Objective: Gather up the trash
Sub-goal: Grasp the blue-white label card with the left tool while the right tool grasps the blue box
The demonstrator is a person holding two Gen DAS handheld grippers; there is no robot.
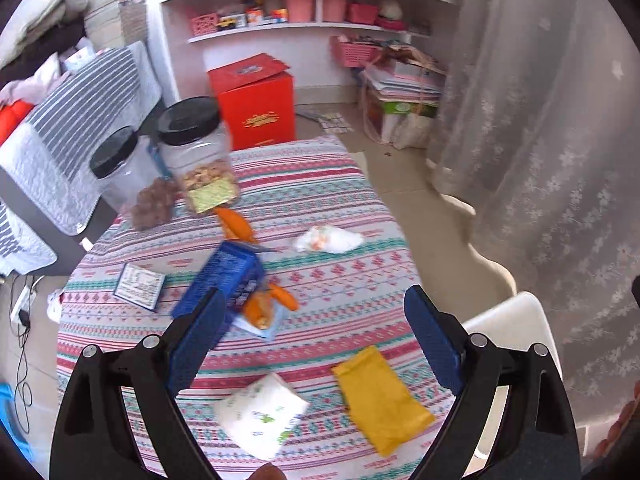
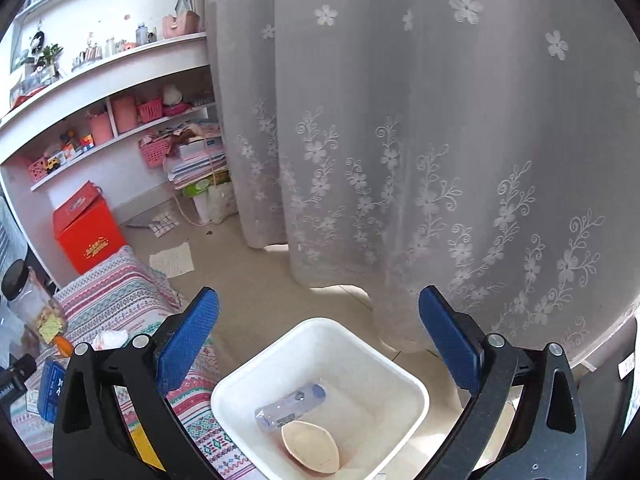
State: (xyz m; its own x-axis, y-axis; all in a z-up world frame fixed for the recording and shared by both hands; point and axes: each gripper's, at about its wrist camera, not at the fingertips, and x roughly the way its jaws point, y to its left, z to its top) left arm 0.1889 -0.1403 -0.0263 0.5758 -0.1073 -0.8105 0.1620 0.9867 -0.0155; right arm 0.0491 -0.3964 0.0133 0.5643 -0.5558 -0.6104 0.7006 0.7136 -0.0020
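My left gripper hangs open over the patterned tablecloth, with nothing between its fingers. Below it lie a yellow packet and a white printed packet. By its left finger sit a blue box and orange wrappers; a crumpled white tissue lies farther back. My right gripper is open and empty above the white bin. The bin holds a clear plastic bottle and a beige paper scrap. The bin's corner shows right of the table.
Two black-lidded jars stand at the table's far left beside a small card. A red box sits on the floor past the table, under pink shelves. A lace curtain hangs behind the bin.
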